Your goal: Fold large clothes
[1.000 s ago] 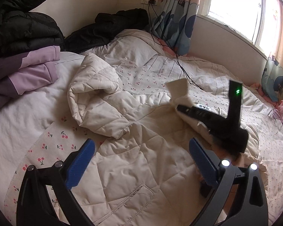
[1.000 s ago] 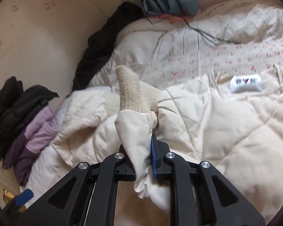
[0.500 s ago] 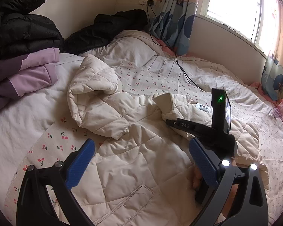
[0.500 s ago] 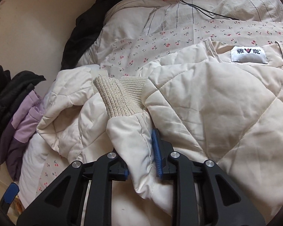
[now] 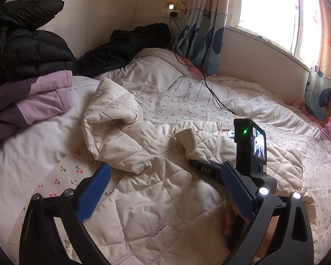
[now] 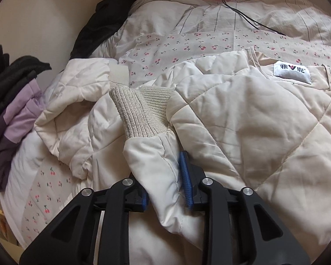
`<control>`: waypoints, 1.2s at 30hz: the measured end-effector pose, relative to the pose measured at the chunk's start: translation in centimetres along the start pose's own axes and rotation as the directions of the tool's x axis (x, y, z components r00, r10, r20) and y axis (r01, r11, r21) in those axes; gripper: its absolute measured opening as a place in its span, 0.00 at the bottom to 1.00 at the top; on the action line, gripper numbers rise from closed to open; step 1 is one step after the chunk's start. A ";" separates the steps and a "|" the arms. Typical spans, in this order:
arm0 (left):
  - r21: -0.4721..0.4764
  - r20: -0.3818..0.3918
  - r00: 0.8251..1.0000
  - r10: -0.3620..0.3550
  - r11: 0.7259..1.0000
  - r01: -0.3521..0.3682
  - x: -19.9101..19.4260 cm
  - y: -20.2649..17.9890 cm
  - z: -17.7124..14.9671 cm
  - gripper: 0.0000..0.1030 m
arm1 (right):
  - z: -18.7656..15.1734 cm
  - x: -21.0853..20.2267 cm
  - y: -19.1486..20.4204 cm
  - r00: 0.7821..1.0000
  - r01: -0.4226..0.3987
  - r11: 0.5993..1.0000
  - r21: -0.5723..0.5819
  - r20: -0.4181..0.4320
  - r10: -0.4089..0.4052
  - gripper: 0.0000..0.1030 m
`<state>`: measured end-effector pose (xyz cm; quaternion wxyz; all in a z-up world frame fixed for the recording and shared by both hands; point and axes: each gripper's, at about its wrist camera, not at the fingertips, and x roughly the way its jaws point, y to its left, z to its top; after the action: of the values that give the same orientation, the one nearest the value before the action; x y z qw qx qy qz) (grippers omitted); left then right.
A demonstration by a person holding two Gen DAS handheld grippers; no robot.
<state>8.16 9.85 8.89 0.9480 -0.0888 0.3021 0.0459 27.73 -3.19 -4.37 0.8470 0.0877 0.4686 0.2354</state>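
Observation:
A cream quilted jacket (image 5: 156,198) lies spread on the bed, its other sleeve (image 5: 112,119) bunched at the left. My left gripper (image 5: 163,190) is open and empty above the jacket's body. My right gripper (image 6: 165,176) has its jaws parted around a sleeve (image 6: 154,165) with a ribbed knit cuff (image 6: 134,114); the sleeve rests on the jacket between the blue pads. The jacket's neck label (image 6: 291,71) shows at the right. The right gripper also shows in the left wrist view (image 5: 209,167), low on the jacket.
A cherry-print quilt (image 5: 187,101) covers the bed. Folded purple (image 5: 33,101) and black (image 5: 22,44) clothes are stacked at the left. A black coat (image 5: 125,46) lies at the far wall. A black cable (image 5: 209,88) runs across the bed. Window and curtains are at the right.
My right gripper has lowered the sleeve onto the jacket body and its jaws have widened from shut to parted. The left gripper has hardly moved.

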 end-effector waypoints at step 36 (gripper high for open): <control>0.019 0.036 0.999 -0.027 0.999 0.027 -0.7 -0.6 -0.1 0.93 | 3.4 -1.3 -1.5 0.990 0.140 0.989 -0.037 0.019 -0.140 0.94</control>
<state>7.61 9.21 9.32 0.9546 -0.0835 0.2841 0.0319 30.46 -4.84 -2.06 0.8668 0.0403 0.4618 0.1836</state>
